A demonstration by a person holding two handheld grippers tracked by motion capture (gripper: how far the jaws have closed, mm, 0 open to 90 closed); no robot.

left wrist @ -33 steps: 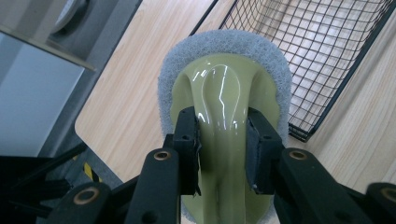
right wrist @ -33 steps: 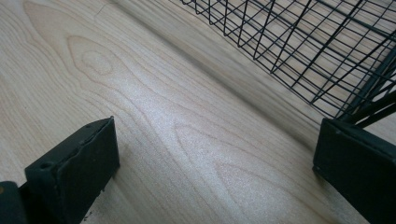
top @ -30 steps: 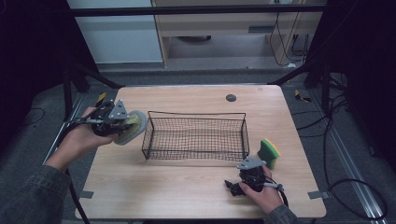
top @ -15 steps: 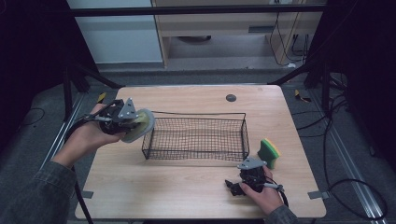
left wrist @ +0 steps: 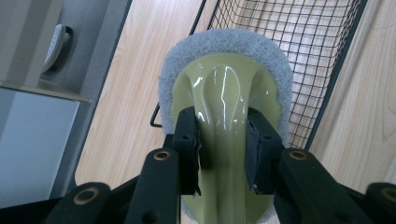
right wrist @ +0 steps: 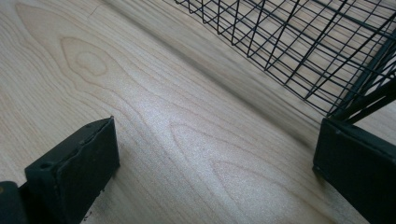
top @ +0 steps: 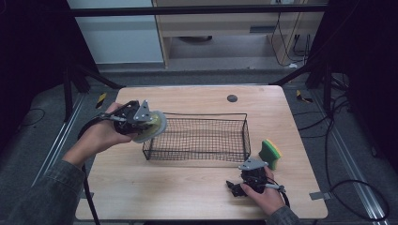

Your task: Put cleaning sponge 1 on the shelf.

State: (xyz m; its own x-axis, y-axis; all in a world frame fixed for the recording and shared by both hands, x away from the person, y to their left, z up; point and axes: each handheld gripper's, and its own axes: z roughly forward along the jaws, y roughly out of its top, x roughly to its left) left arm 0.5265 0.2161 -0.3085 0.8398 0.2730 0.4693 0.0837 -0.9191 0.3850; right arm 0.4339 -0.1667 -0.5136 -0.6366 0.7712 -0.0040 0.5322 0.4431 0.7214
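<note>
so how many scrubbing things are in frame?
2. A handled scrub pad is clamped in the left gripper, held in the air at the basket's left end. A green-and-yellow sponge stands on the table right of the basket. None seem hidden.

Glossy plastic scrubber point(left wrist: 227, 100), fuzzy pad
</note>
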